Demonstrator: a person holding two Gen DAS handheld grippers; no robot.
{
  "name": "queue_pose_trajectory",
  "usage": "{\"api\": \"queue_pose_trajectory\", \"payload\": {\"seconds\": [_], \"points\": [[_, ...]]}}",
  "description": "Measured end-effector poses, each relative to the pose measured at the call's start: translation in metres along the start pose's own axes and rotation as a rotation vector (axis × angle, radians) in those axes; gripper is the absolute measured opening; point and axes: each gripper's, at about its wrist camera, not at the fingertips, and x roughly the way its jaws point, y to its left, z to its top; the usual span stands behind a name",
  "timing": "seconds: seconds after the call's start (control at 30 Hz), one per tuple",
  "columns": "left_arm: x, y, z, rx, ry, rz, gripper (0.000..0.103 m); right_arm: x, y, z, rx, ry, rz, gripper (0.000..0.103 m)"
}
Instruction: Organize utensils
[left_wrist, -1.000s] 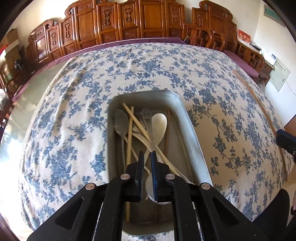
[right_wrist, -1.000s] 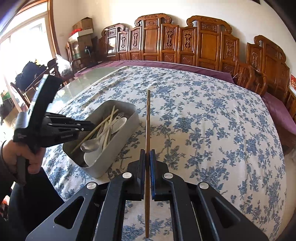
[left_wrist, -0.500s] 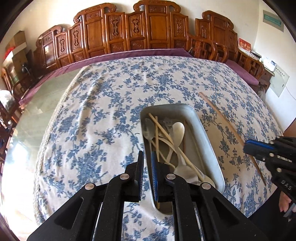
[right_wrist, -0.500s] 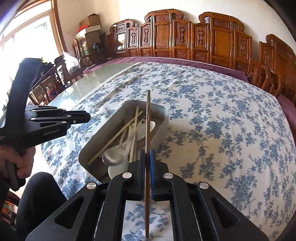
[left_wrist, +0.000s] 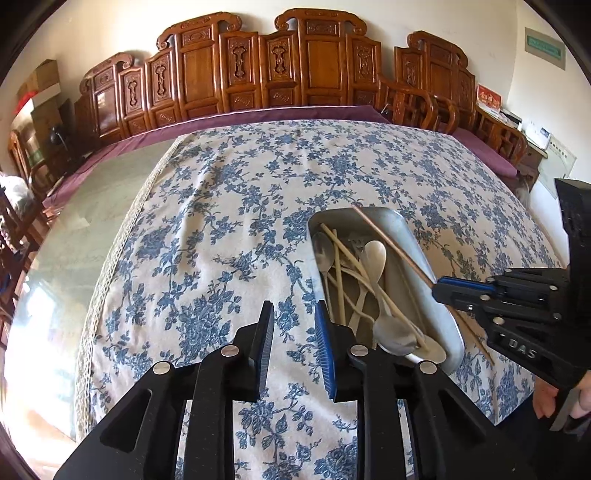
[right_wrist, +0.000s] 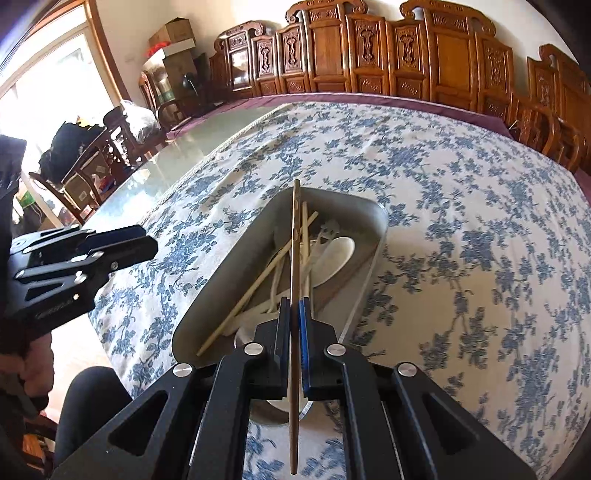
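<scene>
Brown chopstick (right_wrist: 294, 258) angled over utensil-filled metal tray (right_wrist: 373, 218).

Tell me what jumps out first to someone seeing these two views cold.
The dark brown chopstick clamped in the right gripper, poised lengthwise over the metal tray on the blue-flowered tablecloth. Inside the tray lies a jumble of spoons and pale chopsticks. The left gripper hangs open and empty beside the tray's left side.
</scene>
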Motion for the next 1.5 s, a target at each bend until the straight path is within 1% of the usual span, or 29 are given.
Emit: {"api": "queue_pose_trajectory", "payload": {"seconds": [0.33,0.57,0.7,0.8,0.87,1.03,1.07,1.13,1.2,1.27,1.3,1.37,1.4,1.43,1.47,1.5], "points": [[0.007,0.01,-0.007,-0.014,0.015,-0.004,0.021,0.029,0.001,0.008,0.103,0.039,0.032,0.006],[0.008,0.016,-0.009,-0.025,0.02,-0.005,0.021,0.042,0.003,0.009,0.149,0.051,0.048,0.006],[0.009,0.017,-0.009,-0.028,0.019,-0.006,0.021,0.044,0.003,0.01,0.154,0.039,0.054,0.006],[0.006,0.017,-0.008,-0.027,0.013,-0.006,0.021,0.043,0.002,0.011,0.149,0.022,0.049,0.01],[0.005,0.016,-0.008,-0.027,0.008,-0.009,0.021,0.039,0.0,0.012,0.136,0.006,0.052,0.01],[-0.003,0.011,-0.005,-0.022,-0.008,-0.015,0.023,0.016,0.0,0.009,0.074,-0.044,0.029,0.01],[-0.004,0.009,-0.005,-0.02,-0.01,-0.016,0.026,0.011,0.001,0.008,0.06,-0.051,0.014,0.01],[-0.009,0.006,-0.004,-0.015,-0.021,-0.019,0.029,-0.007,0.002,0.003,0.021,-0.086,-0.028,0.017],[-0.012,0.002,-0.003,-0.011,-0.027,-0.021,0.031,-0.02,0.001,-0.001,0.011,-0.106,-0.045,0.02],[-0.017,-0.002,-0.002,-0.013,-0.038,-0.026,0.037,-0.036,-0.001,-0.005,0.0,-0.131,-0.071,0.021],[-0.019,-0.004,-0.002,-0.014,-0.041,-0.027,0.038,-0.043,-0.003,-0.007,0.001,-0.144,-0.076,0.022],[-0.025,-0.009,-0.001,-0.019,-0.051,-0.033,0.045,-0.058,-0.007,-0.011,0.009,-0.168,-0.083,0.024],[-0.028,-0.01,-0.001,-0.025,-0.056,-0.033,0.046,-0.065,-0.008,-0.012,0.012,-0.178,-0.087,0.027],[-0.031,-0.012,-0.002,-0.031,-0.06,-0.035,0.05,-0.073,-0.009,-0.015,0.013,-0.191,-0.092,0.033],[-0.035,-0.014,-0.003,-0.035,-0.067,-0.038,0.059,-0.08,-0.01,-0.017,0.012,-0.203,-0.104,0.036],[-0.038,-0.016,-0.003,-0.039,-0.074,-0.04,0.063,-0.087,-0.011,-0.019,0.011,-0.216,-0.116,0.046]]}}
